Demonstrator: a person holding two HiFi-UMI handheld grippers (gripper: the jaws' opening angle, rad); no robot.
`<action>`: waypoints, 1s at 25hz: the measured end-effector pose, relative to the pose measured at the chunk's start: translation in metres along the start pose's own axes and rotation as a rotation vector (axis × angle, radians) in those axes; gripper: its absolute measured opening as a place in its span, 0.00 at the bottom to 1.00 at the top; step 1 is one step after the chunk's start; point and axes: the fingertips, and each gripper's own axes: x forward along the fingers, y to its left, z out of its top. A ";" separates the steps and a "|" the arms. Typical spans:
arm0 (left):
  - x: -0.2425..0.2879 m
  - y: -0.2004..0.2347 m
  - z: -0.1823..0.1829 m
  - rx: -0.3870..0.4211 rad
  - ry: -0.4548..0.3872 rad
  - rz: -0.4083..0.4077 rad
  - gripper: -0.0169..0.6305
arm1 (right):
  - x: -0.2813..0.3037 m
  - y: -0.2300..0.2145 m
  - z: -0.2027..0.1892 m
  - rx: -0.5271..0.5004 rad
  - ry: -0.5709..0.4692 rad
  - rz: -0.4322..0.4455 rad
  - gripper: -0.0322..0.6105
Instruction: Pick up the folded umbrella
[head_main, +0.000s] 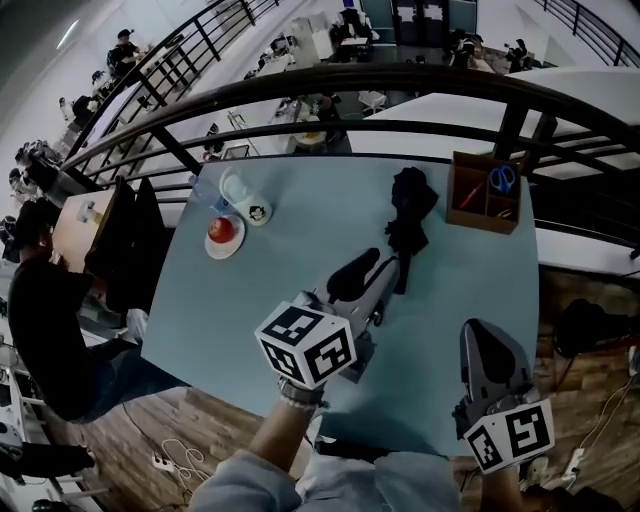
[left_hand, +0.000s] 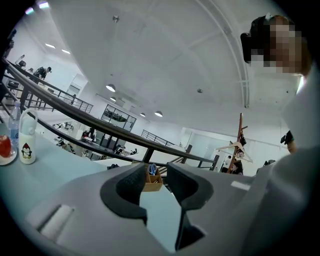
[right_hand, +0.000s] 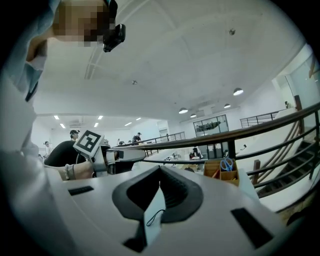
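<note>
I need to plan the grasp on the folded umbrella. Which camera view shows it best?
The head view: the black folded umbrella lies in full on the blue table, just ahead of the left gripper. Neither gripper view shows it clearly; both look across the table toward the wooden box.

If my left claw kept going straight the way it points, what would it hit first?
Probably the wooden box with blue scissors, framed between the left claw's jaws; the black folded umbrella lies close beside that line and might get brushed first.
</note>
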 end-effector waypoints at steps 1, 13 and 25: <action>0.009 0.005 -0.002 -0.005 0.012 0.002 0.21 | 0.004 -0.004 -0.002 0.004 0.007 0.001 0.05; 0.109 0.049 -0.039 -0.006 0.213 0.026 0.39 | 0.032 -0.045 -0.029 0.061 0.063 0.022 0.05; 0.188 0.111 -0.091 -0.054 0.424 0.147 0.46 | 0.036 -0.086 -0.049 0.112 0.096 0.006 0.05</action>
